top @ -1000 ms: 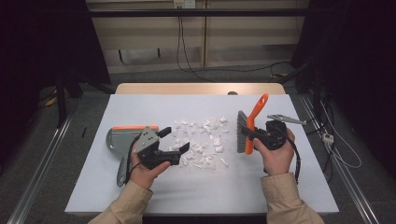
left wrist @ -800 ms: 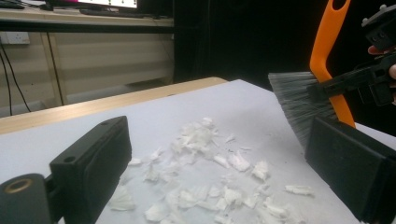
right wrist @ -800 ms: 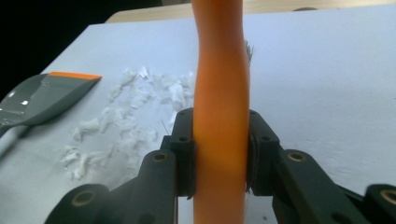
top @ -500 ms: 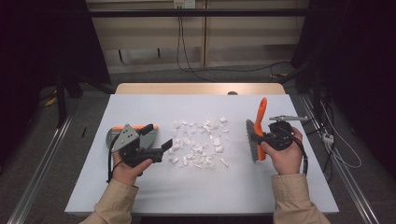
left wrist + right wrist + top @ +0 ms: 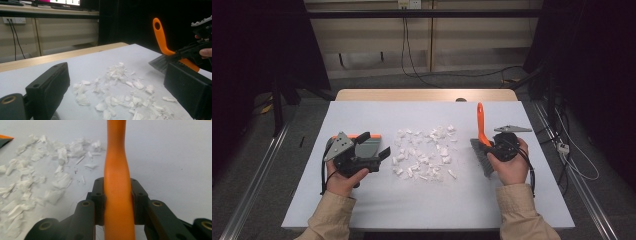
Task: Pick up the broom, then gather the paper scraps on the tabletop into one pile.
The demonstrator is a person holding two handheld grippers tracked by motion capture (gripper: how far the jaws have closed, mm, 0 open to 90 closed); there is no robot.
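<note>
- Now both hands are sitting wider apart than half a second ago, and the left gripper (image 5: 374, 150) has drawn back toward the dustpan (image 5: 364, 142) at the table's left.
- Its jaws are standing wide open with nothing between them, pointing across the white paper scraps (image 5: 424, 152).
- Meanwhile the right gripper (image 5: 117, 195) is clamping the brush (image 5: 481, 135) by its orange handle, bristles resting on the table (image 5: 412, 200) just right of the scraps.
</note>
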